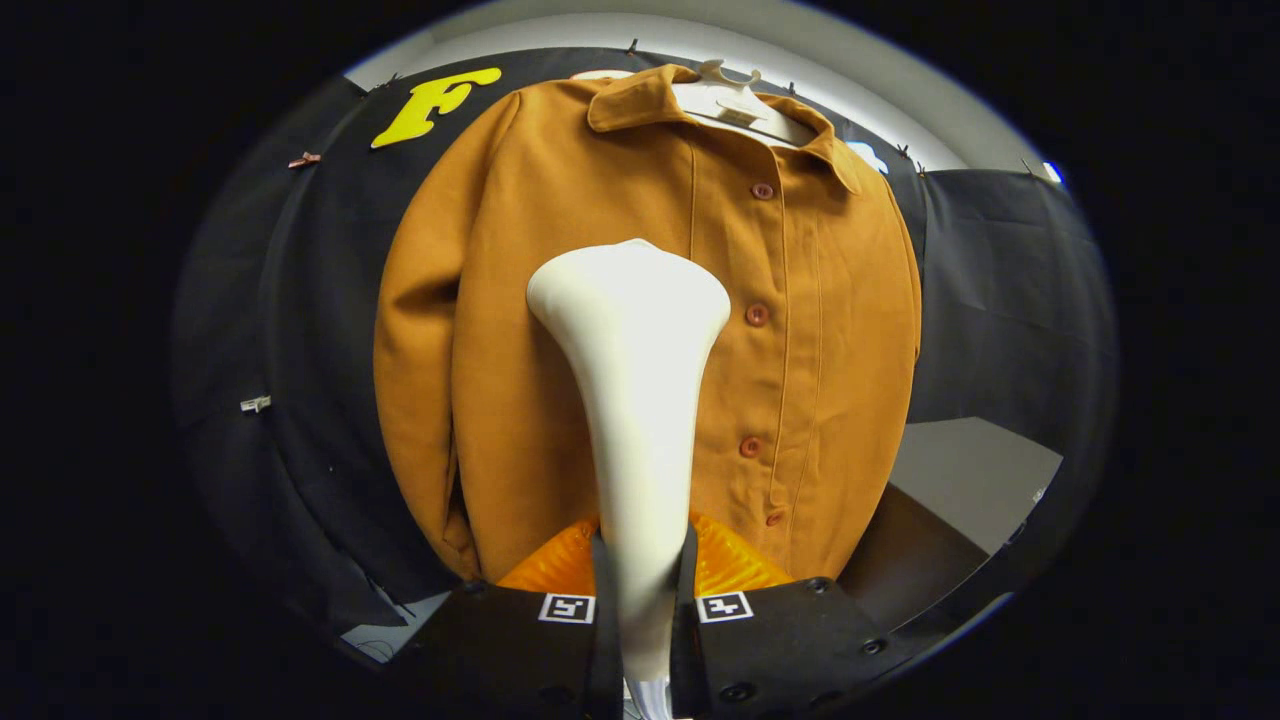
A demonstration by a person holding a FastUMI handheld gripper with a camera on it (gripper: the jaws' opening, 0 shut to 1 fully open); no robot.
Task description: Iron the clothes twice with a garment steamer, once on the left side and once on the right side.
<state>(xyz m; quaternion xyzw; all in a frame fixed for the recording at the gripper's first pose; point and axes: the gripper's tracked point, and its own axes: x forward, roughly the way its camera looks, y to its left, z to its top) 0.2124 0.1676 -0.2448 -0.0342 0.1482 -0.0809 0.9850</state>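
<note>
The black two-finger gripper (643, 590) pinches the narrow handle of a white plastic garment steamer (634, 400), whose flared head rises just before a mustard-brown buttoned jacket (820, 330) hanging on a white hanger (735, 100).

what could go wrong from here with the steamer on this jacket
1. The claw is shut on the steamer's narrow neck only; the wide head may twist or slip during a stroke.
2. The head sits close to the buttons; a pass drifting across could snag them.
3. The jacket hangs free on a hanger, so pushing may swing it.
</note>
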